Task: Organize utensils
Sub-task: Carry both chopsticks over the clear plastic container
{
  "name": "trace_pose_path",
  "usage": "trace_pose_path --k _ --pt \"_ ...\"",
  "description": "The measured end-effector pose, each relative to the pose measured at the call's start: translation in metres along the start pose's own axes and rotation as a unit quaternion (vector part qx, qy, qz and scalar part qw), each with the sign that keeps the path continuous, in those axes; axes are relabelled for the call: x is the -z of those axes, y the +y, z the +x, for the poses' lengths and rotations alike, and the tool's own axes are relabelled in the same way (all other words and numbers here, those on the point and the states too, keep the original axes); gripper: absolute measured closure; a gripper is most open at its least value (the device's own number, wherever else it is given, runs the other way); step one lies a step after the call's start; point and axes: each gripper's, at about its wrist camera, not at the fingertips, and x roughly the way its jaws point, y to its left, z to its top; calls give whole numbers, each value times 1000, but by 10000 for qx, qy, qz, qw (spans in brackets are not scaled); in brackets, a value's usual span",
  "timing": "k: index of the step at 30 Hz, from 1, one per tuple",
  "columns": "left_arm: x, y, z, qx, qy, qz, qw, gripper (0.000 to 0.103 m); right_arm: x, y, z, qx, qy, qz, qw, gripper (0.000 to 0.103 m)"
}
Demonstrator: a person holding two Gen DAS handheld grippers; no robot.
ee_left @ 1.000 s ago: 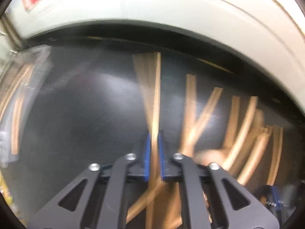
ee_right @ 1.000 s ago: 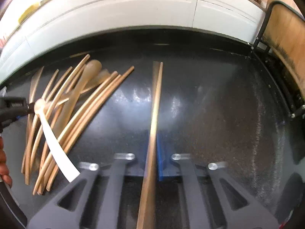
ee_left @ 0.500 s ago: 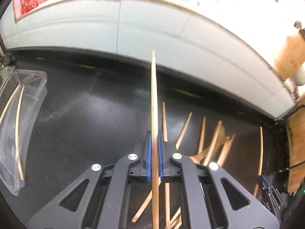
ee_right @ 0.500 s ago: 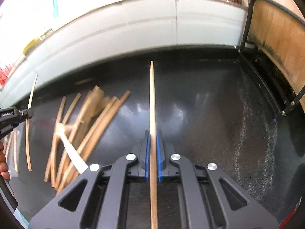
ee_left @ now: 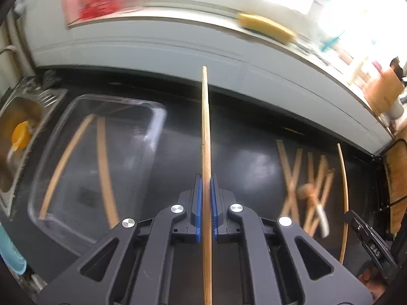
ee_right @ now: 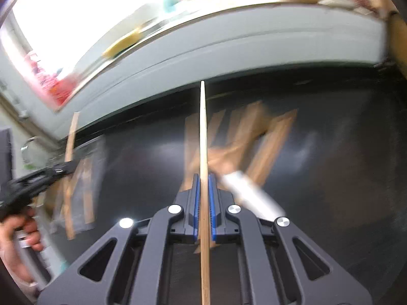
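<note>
My left gripper (ee_left: pixel 206 180) is shut on a long wooden utensil (ee_left: pixel 205 127) held above the black counter. A clear plastic container (ee_left: pixel 152 132) lies just left of it with two wooden utensils (ee_left: pixel 104 162) inside. A pile of wooden utensils (ee_left: pixel 310 188) lies on the counter to the right. My right gripper (ee_right: pixel 202 180) is shut on another wooden utensil (ee_right: pixel 202 127), above the blurred pile (ee_right: pixel 241 139). The left gripper (ee_right: pixel 51 172) shows at the far left in the right wrist view, over the container (ee_right: pixel 94 152).
A steel sink (ee_left: pixel 17 132) with a yellow item lies at the far left. A white wall ledge (ee_left: pixel 178 48) with a yellow sponge (ee_left: pixel 264 26) runs behind the black counter (ee_left: pixel 241 132). A wooden board (ee_left: pixel 396 185) stands at the right edge.
Both grippers have lifted their wooden utensils off the counter and swung left. The container has come into fuller view under my left gripper, and the pile now lies ahead of my right gripper.
</note>
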Motion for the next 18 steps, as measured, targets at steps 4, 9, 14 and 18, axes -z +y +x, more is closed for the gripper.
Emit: trace_pose_path --k 4,9,14,18 --pt "0 81 3 -57 335 -113 9994 97 13 71 26 -659 316 -275 9970 96" --pt "-7 157 3 77 632 -146 9979 97 12 163 63 -1094 563 -155 9923 96" --pt "-27 204 17 583 933 -178 9938 97 18 227 99 -1054 681 -125 9920 96" --pt "-39 221 27 732 1038 27 9919 97 25 251 116 -835 706 -22 9940 96"
